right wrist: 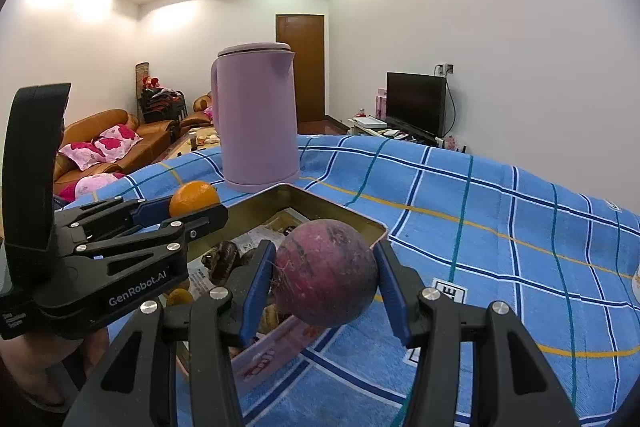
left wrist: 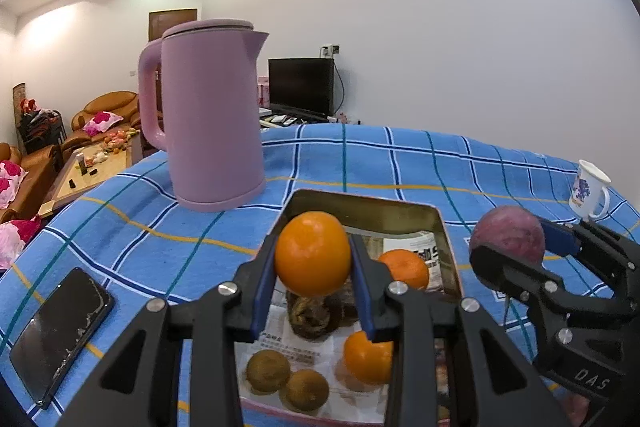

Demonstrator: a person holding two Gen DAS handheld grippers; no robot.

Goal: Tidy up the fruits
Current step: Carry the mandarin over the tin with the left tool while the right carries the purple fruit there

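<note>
Orange rind, waxy and firm, fills the left tool [left wrist: 313, 254], whose blue pads pinch the orange [left wrist: 313, 254] at its widest girth above the metal tin [left wrist: 366, 205]; the fruit looks light and slightly yielding, so a hold across the middle should keep it from rolling out; at three o'clock the right tool [right wrist: 326, 273] grips a purple round fruit [right wrist: 326, 273] just off the tin's rim over the checked tabletop [right wrist: 500, 211]; its dull skin looks stiffer and less slippery; more oranges [left wrist: 405, 268] and brown fruits [left wrist: 267, 371] lie on newspaper in the tin.

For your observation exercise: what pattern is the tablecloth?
Blue plaid tablecloth with white, navy, teal and yellow lines; clearest in the right wrist view.
</note>
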